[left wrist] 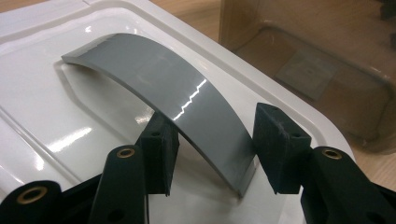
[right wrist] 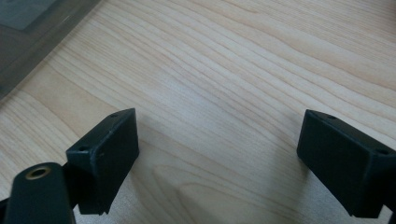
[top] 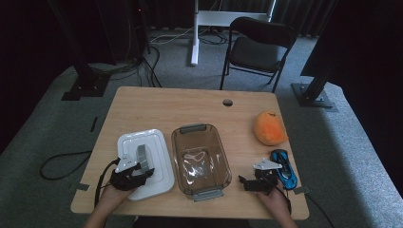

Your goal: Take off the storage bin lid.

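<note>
- Left hand-held gripper point(left wrist: 210, 149) sits spread, jaws either side of the grey handle point(left wrist: 163, 88) on the white lid point(top: 145, 161), not pinching it.
- Lid lies flat on the worktop point(top: 190, 107), just left of the clear tub point(top: 200, 159).
- Right hand-held gripper point(right wrist: 217, 158) is wide open over bare wood.

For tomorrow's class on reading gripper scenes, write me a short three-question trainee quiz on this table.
1. True or false: the left gripper has its jaws on either side of the grey handle of the white lid.
2. What lies right of the clear container? A) a spoon B) an orange plush toy and a blue toy car C) a cup
3. What is between the right gripper jaws?

Key: 1 true; 2 B; 3 nothing, bare wooden table.
</note>
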{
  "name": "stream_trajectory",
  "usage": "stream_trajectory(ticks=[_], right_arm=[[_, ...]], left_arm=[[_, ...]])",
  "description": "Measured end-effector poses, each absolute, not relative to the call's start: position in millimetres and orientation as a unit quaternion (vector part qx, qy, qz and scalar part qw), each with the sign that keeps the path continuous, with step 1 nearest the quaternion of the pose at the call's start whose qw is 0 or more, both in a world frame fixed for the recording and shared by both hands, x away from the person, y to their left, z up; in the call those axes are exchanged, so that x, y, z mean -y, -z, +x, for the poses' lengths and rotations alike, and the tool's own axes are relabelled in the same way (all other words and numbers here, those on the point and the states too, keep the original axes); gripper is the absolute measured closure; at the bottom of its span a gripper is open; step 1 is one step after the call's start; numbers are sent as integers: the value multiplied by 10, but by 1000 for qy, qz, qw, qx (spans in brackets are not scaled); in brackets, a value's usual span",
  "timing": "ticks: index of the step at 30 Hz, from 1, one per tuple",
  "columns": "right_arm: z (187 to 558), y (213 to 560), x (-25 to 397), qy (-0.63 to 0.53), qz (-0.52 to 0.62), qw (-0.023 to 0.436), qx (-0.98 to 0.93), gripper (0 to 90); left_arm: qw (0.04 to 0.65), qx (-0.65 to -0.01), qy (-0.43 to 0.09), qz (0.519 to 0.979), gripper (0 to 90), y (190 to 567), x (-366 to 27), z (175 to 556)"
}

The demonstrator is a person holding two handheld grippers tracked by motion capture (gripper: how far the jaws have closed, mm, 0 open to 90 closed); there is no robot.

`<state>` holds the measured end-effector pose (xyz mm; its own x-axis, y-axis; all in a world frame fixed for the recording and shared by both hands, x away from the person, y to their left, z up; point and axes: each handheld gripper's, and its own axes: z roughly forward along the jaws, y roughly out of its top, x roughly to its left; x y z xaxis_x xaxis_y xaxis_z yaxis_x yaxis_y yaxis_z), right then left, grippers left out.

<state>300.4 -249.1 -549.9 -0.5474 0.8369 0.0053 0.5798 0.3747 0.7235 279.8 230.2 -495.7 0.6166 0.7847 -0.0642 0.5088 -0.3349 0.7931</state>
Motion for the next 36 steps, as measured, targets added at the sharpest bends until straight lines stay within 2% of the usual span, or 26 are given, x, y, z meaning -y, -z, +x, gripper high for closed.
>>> stream_trajectory(ticks=[36], right_arm=[[3004, 5499, 2491, -347, 438, 185, -808, 119]], left_arm=[[418, -405, -94, 808, 515, 5333, -2250, 3276]])
